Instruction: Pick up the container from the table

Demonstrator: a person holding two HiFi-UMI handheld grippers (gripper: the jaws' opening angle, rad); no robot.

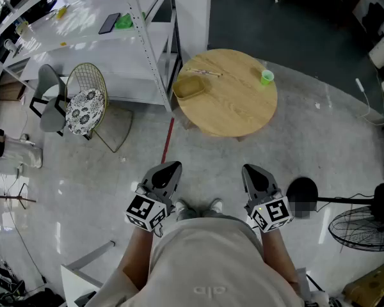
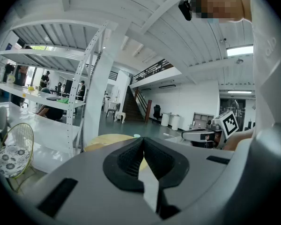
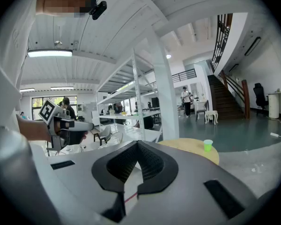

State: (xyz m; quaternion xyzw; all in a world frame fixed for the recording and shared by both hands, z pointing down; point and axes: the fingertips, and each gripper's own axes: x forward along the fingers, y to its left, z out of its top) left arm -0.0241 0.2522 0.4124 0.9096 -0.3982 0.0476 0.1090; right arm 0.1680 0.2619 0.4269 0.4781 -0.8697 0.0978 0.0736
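The tan container [image 1: 189, 87] sits at the left edge of the round wooden surface [image 1: 233, 104], with a small green cup [image 1: 267, 77] near that surface's right edge. The left gripper [image 1: 170, 167] and the right gripper [image 1: 251, 170] are held side by side, well short of the surface. Each has its jaws closed together on nothing.
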